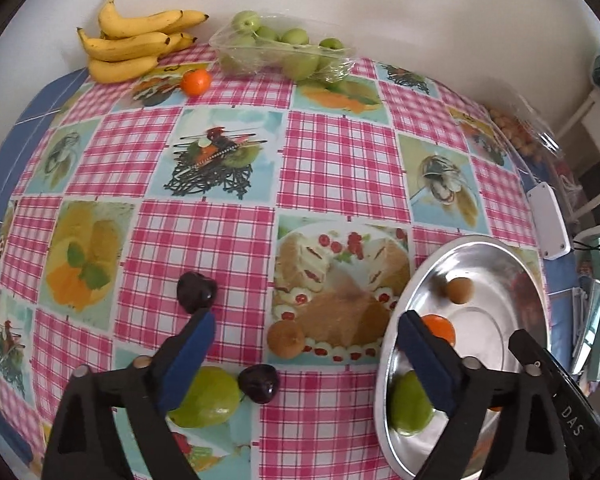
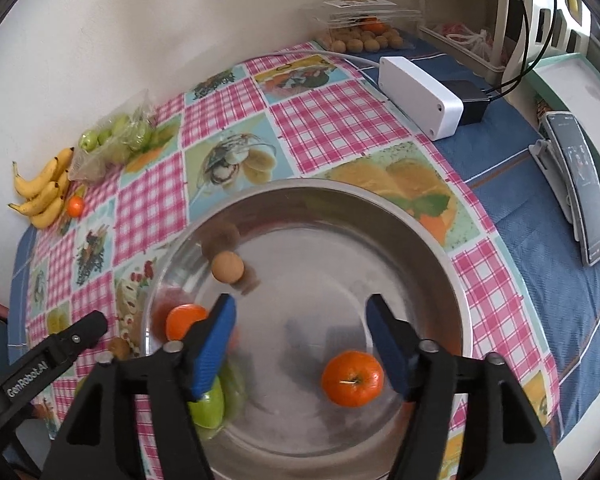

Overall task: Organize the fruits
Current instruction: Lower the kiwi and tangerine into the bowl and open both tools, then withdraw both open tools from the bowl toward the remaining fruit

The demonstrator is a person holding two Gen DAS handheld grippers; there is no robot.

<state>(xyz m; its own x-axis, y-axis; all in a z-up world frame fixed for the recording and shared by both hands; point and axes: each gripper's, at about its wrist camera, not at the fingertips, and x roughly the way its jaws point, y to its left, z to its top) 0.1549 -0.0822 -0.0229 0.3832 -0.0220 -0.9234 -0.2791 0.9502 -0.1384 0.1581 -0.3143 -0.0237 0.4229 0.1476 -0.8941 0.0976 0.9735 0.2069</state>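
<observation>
A: Both tools stand wide and hold nothing. The right tool point(image 2: 300, 344) hangs over the steel bowl point(image 2: 440, 248), where a tangerine point(image 2: 353, 378) lies loose below its pads.

B: And the left tool point(image 1: 306, 354)?

A: Beside the bowl, above a brown fruit point(image 1: 286, 339), a green fruit point(image 1: 204, 398) and two dark ones on the counter point(image 1: 204, 240).

B: Risk: round fruit may roll off a pad, and the two tools could collide at the bowl's rim.

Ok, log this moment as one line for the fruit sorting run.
left claw: open, over table | right claw: open, over bowl | in bowl: orange, green apple, brown fruit | bananas: on table
</observation>
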